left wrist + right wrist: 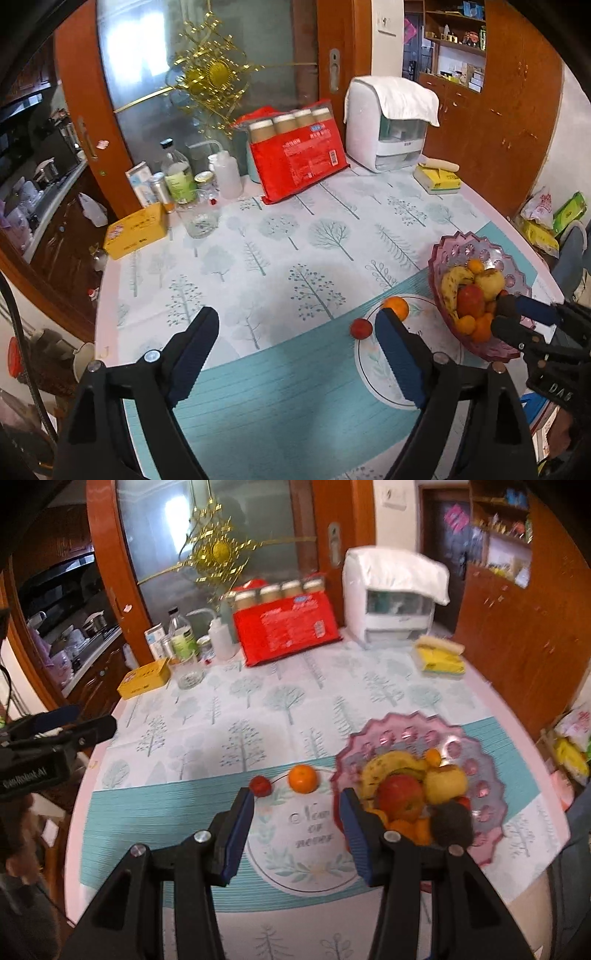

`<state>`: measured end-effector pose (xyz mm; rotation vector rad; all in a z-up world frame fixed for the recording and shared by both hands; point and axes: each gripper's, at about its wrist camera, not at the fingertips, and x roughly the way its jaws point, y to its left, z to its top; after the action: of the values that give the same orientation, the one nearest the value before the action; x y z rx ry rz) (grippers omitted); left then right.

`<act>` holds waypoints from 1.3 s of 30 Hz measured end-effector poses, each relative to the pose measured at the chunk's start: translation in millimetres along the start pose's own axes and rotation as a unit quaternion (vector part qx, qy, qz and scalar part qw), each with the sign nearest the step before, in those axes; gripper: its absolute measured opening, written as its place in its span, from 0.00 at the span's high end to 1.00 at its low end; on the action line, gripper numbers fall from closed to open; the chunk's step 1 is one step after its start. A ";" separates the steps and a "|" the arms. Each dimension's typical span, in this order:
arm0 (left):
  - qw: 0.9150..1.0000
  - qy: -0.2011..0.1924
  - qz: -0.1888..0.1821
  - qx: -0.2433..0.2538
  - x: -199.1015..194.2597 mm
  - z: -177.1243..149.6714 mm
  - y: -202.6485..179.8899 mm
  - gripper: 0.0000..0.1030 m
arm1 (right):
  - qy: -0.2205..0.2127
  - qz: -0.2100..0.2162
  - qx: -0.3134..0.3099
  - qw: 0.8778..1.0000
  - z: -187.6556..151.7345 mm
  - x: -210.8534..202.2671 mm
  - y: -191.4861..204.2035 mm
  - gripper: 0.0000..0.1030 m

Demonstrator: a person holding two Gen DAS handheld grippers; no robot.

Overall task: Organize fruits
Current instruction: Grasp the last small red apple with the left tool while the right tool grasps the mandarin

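Observation:
A pink scalloped fruit bowl (pixel 476 771) holds a banana (pixel 388 762), a red apple (pixel 400 797), a yellow fruit (pixel 445 782), small oranges and a dark fruit (pixel 452 821). The bowl also shows in the left wrist view (pixel 454 247). An orange (pixel 303 778) and a small red fruit (pixel 260 785) lie on the table left of the bowl; both show in the left wrist view, orange (pixel 397 306), red fruit (pixel 361 328). My right gripper (pixel 297 812) is open and empty above the round printed mat (pixel 306 849). My left gripper (pixel 295 339) is open and empty over the table.
At the back of the table stand a red snack pack (pixel 288 627), a white appliance with a cloth (pixel 395 594), a yellow tissue pack (pixel 439 659), a yellow box (pixel 144 679), a glass (pixel 188 672) and bottles. A wooden cabinet is at right.

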<state>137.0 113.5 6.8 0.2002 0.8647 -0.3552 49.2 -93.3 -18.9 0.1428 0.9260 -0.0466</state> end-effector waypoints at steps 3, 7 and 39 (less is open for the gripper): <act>1.000 0.017 -0.005 0.000 28.8 -1.8 -3.3 0.17 | 0.034 0.020 -0.033 0.999 13.8 24.2 -2.7 0.53; 0.998 0.058 -0.026 -0.011 80.1 -10.0 -9.0 0.17 | 0.066 0.024 -0.094 0.993 28.2 60.5 -6.2 0.53; 0.980 0.177 -0.063 -0.064 219.0 -46.8 -46.7 0.18 | 0.268 0.094 -0.373 0.883 27.7 245.2 10.4 0.54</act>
<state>216.5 36.1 -193.3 0.0891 1.2522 -0.3863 219.5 -81.8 -197.4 -0.4988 1.4159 0.5557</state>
